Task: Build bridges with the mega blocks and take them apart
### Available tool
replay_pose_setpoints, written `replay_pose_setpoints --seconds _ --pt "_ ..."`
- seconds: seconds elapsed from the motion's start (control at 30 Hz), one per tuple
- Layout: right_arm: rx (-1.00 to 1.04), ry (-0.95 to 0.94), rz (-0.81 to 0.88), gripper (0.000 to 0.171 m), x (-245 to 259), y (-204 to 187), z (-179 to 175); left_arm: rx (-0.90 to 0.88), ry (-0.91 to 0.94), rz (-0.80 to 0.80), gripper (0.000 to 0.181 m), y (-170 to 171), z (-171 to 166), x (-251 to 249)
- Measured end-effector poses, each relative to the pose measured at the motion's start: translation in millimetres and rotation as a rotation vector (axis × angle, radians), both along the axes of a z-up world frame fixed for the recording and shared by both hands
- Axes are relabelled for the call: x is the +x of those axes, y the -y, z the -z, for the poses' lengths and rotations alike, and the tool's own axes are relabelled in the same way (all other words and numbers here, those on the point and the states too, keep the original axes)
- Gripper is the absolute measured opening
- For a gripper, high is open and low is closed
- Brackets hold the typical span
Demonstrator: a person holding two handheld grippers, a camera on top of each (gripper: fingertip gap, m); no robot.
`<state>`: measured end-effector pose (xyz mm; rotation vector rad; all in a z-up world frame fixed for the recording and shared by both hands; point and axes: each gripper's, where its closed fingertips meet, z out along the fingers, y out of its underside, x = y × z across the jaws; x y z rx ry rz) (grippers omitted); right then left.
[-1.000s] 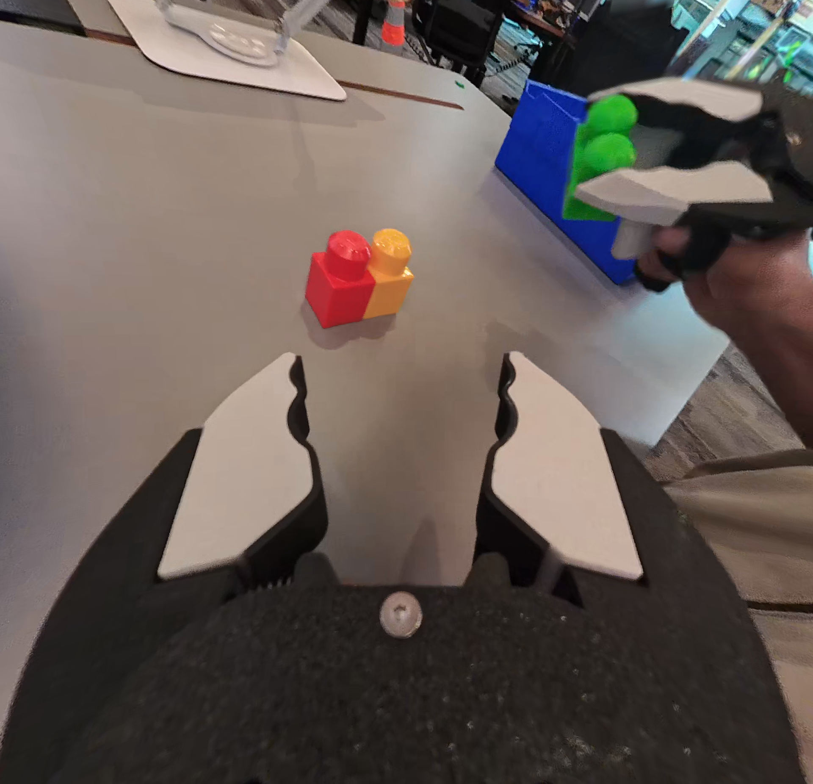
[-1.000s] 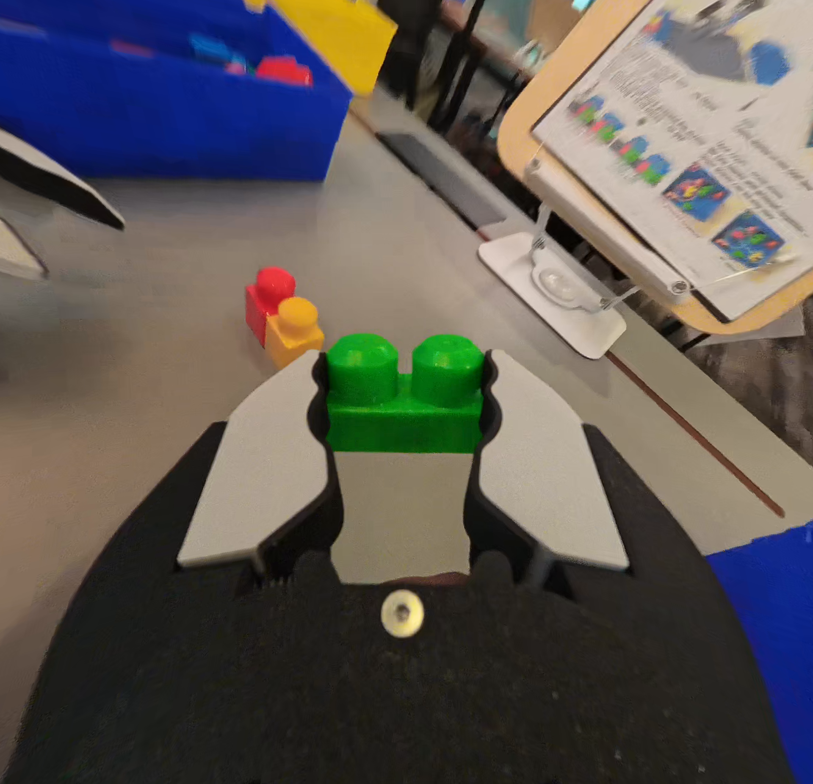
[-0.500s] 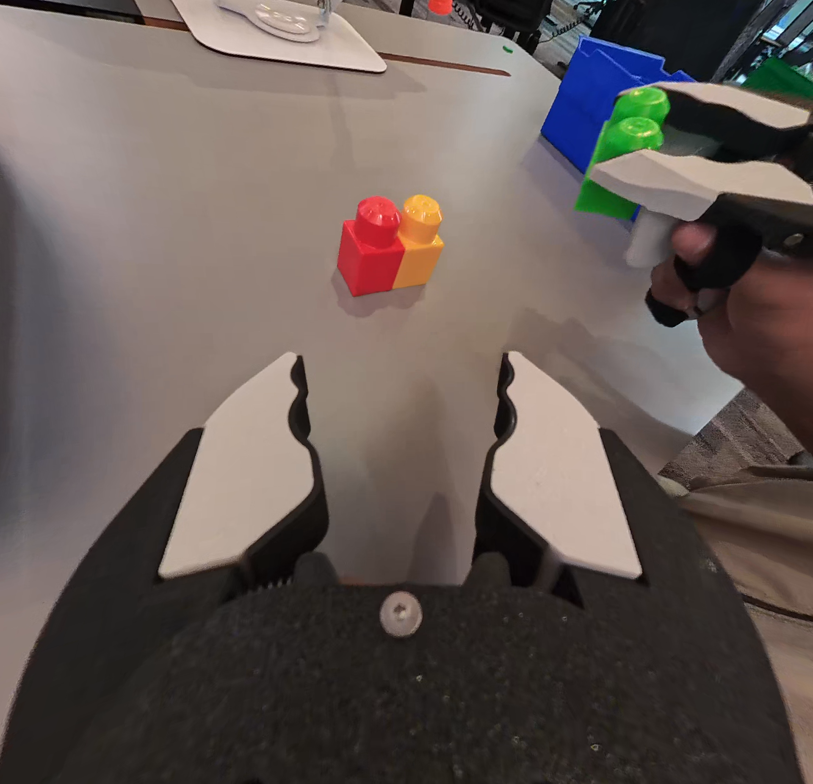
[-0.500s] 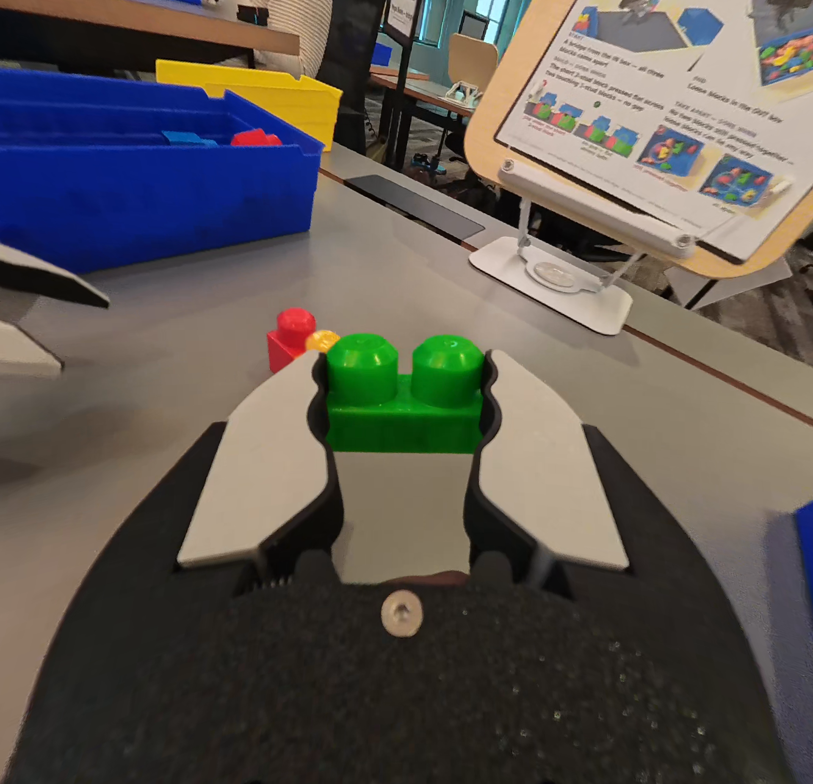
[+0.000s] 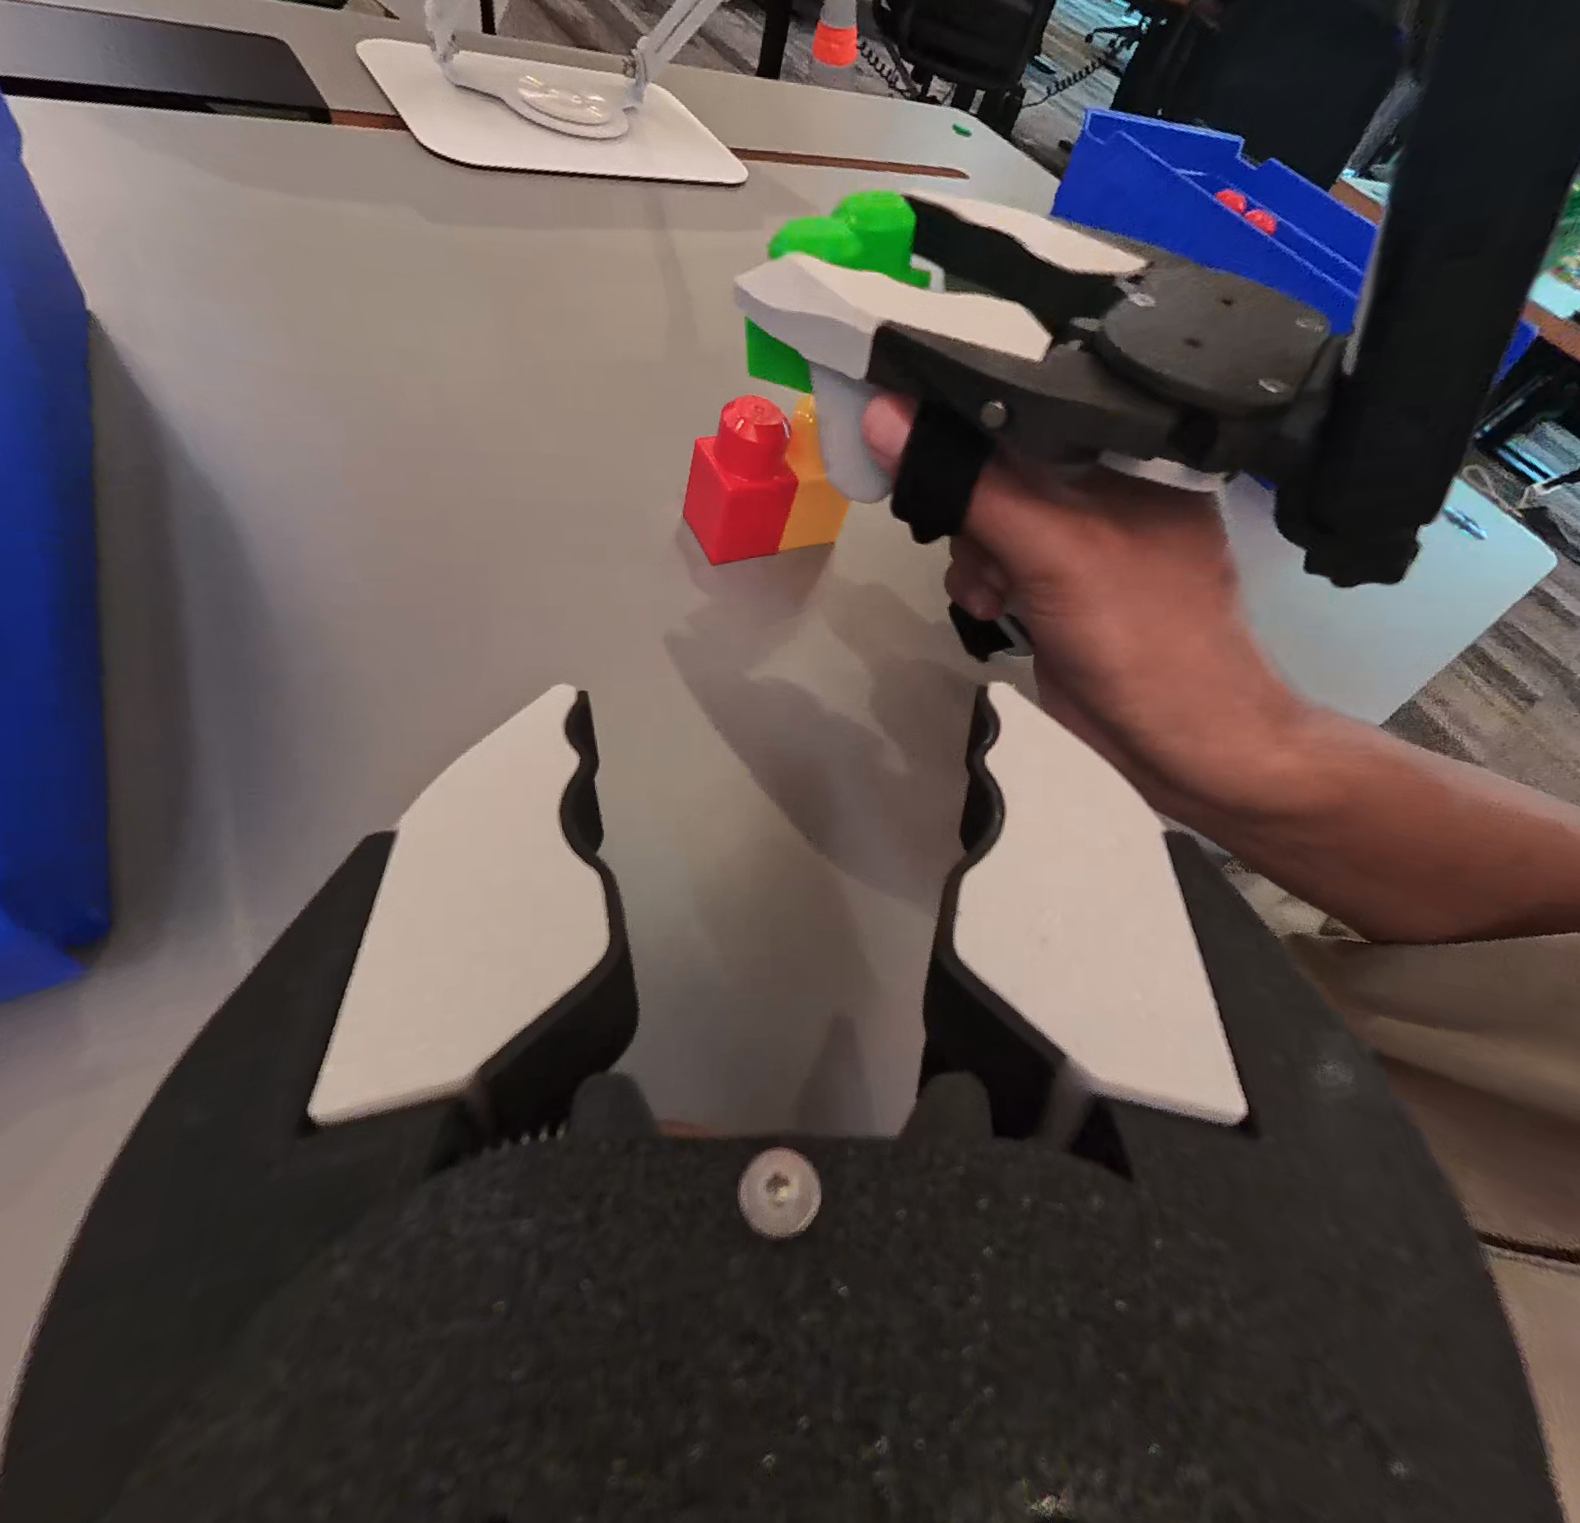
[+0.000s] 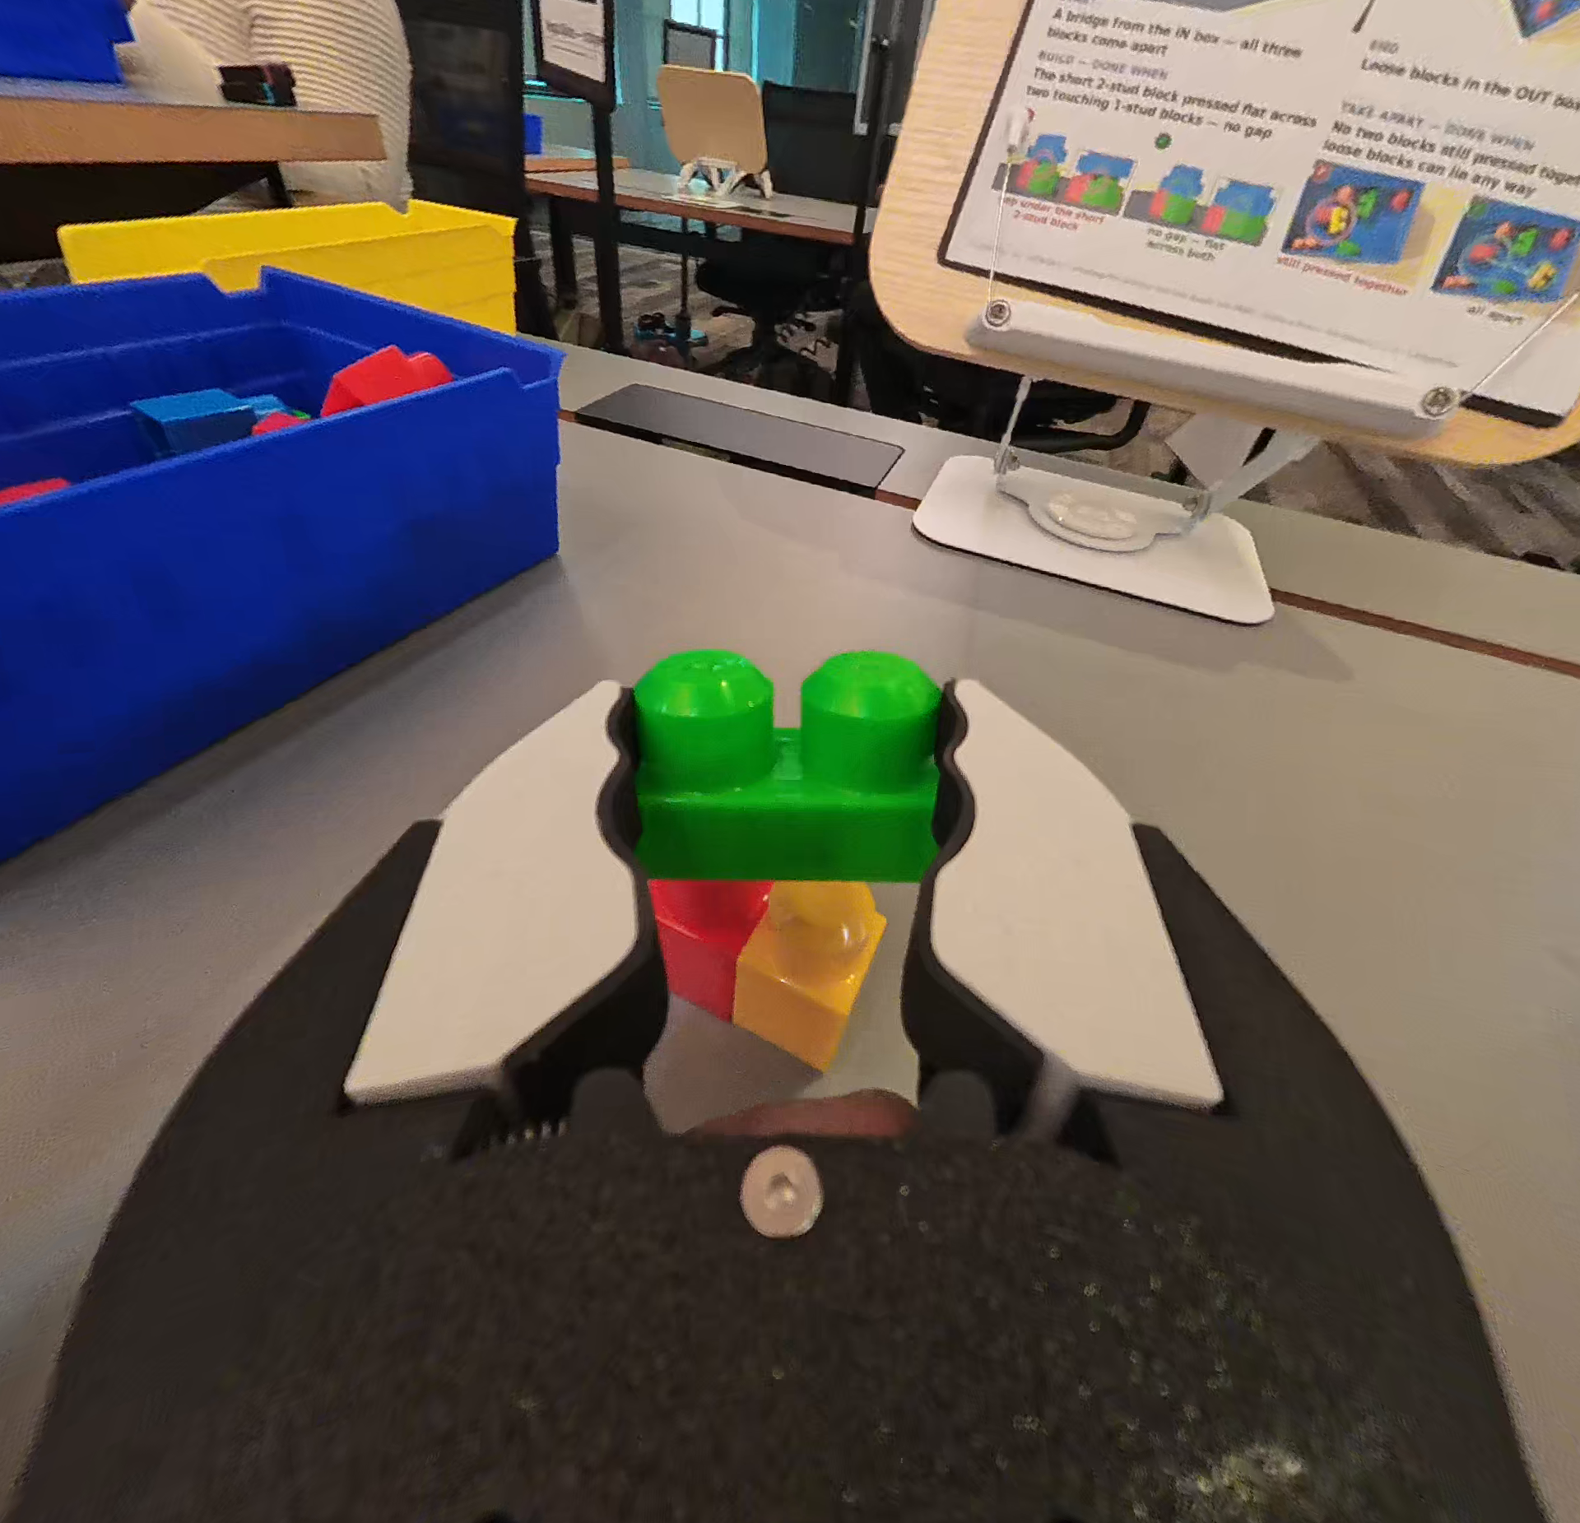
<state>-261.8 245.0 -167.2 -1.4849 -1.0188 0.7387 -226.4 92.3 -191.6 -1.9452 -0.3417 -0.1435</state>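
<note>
My right gripper (image 6: pixel 787 764) is shut on a green two-stud block (image 6: pixel 787 798), with both pads pressed against its ends. It holds the block in the air just above a red one-stud block (image 6: pixel 697 939) and a yellow one-stud block (image 6: pixel 808 986) that stand touching side by side on the grey table (image 6: pixel 1197 798). In the left wrist view the green block (image 5: pixel 834 285) in the right gripper (image 5: pixel 821 285) hovers over the red block (image 5: pixel 739 490) and the yellow block (image 5: pixel 812 490). My left gripper (image 5: pixel 782 764) is open and empty, nearer than the blocks.
A blue bin (image 6: pixel 256 490) with loose blocks stands at the left, a yellow bin (image 6: pixel 291 251) behind it. A board with an instruction sheet on a white stand (image 6: pixel 1103 533) is at the back right. Another blue bin (image 5: pixel 1197 208) lies far right in the left wrist view.
My right gripper carried the green block over to the red and yellow pair and now holds it right above them. My left gripper stayed open and shifted its view a little.
</note>
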Motion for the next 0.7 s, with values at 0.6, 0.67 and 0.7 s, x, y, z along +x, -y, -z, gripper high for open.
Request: replay_pose_setpoints --seconds 0.6,0.67,0.7 --pt "-0.052 0.015 0.055 0.067 -10.3 -4.1 20.0 0.012 0.027 0.013 0.083 7.4 11.3 -7.7" --pt "-0.064 0.020 0.051 0.067 -11.0 -4.6 21.5 0.009 0.030 0.019 0.083 6.3 12.7 -6.3" --pt "-0.070 0.018 0.051 0.067 -10.9 -4.9 21.6 0.006 0.031 0.025 0.083 5.8 13.6 -5.0"
